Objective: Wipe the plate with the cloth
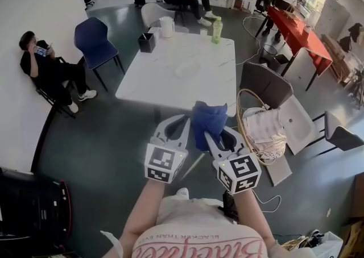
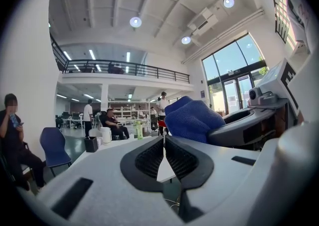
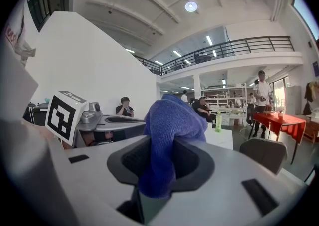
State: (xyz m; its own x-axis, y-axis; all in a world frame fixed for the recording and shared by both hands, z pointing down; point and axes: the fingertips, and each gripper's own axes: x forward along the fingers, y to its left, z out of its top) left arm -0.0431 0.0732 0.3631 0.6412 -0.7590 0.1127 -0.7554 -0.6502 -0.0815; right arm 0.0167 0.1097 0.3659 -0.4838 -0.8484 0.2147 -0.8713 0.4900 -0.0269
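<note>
A white plate (image 1: 187, 69) lies on the white table (image 1: 148, 78) ahead of me, well beyond both grippers. A blue cloth (image 1: 207, 119) is bunched up and sticks out of my right gripper (image 1: 209, 133), which is shut on it; in the right gripper view the cloth (image 3: 169, 125) fills the gap between the jaws of that gripper (image 3: 159, 156). My left gripper (image 1: 183, 121) is held close beside it on the left. In the left gripper view its jaws (image 2: 164, 143) are pressed together with nothing between them, and the cloth (image 2: 192, 118) shows just to the right.
On the table's far end stand a white jug (image 1: 166, 26), a black box (image 1: 147, 42) and a green bottle (image 1: 216, 29). A blue chair (image 1: 94, 44) and a seated person (image 1: 48, 69) are at left. A grey chair (image 1: 264, 83) and a wicker basket (image 1: 261, 132) stand at right.
</note>
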